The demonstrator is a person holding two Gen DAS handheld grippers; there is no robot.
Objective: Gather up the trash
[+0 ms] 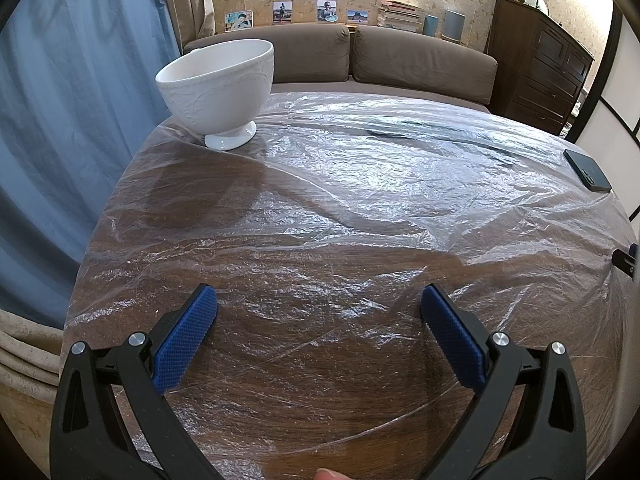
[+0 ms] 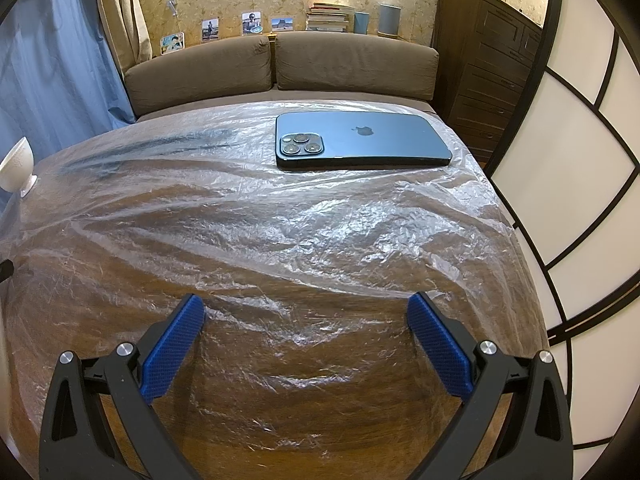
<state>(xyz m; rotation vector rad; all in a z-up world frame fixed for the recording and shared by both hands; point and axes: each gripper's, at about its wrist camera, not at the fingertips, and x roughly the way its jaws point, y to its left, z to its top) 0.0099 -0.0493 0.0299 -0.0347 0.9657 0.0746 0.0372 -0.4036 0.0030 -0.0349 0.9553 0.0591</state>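
A crinkled clear plastic sheet (image 1: pixel 360 184) lies spread over the whole wooden table; it also shows in the right wrist view (image 2: pixel 320 216). My left gripper (image 1: pixel 318 300) is open and empty, low over the near left part of the sheet. My right gripper (image 2: pixel 306 308) is open and empty, low over the near right part. A white footed bowl (image 1: pixel 218 88) stands on the sheet at the far left corner, also in the right wrist view (image 2: pixel 16 168). A dark blue phone (image 2: pixel 360 140) lies face down on the sheet at the far right, also in the left wrist view (image 1: pixel 587 170).
A brown sofa (image 1: pixel 384 56) stands behind the table. A blue curtain (image 1: pixel 60 120) hangs on the left. A dark wooden dresser (image 2: pixel 488 60) and a white panelled screen (image 2: pixel 580 152) stand on the right. The table edge (image 2: pixel 520 240) drops off on the right.
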